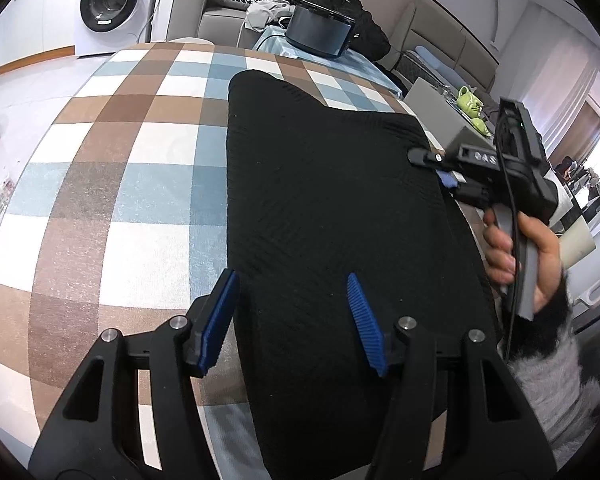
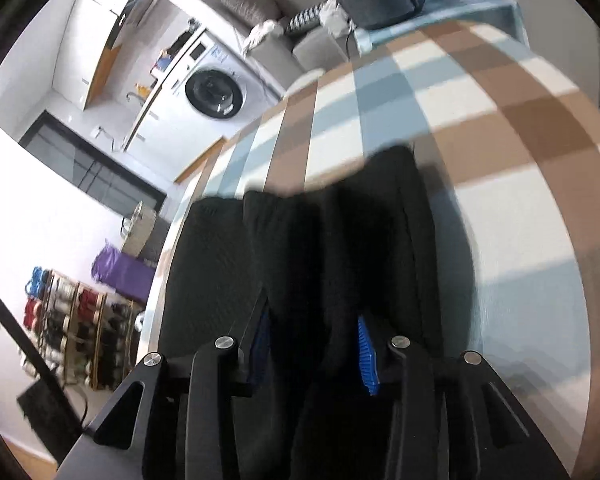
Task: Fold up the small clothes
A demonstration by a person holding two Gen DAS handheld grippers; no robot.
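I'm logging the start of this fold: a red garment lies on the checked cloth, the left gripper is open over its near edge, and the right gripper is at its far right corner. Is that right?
Not quite: the garment is black, not red, as the left wrist view shows. The rest holds: it lies on the checked cloth, the left gripper is open over its near edge, and the right gripper is at its far right corner.

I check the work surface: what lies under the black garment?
Under the black garment lies the checked cloth, brown, white and blue around it. What the garment covers cannot be seen.
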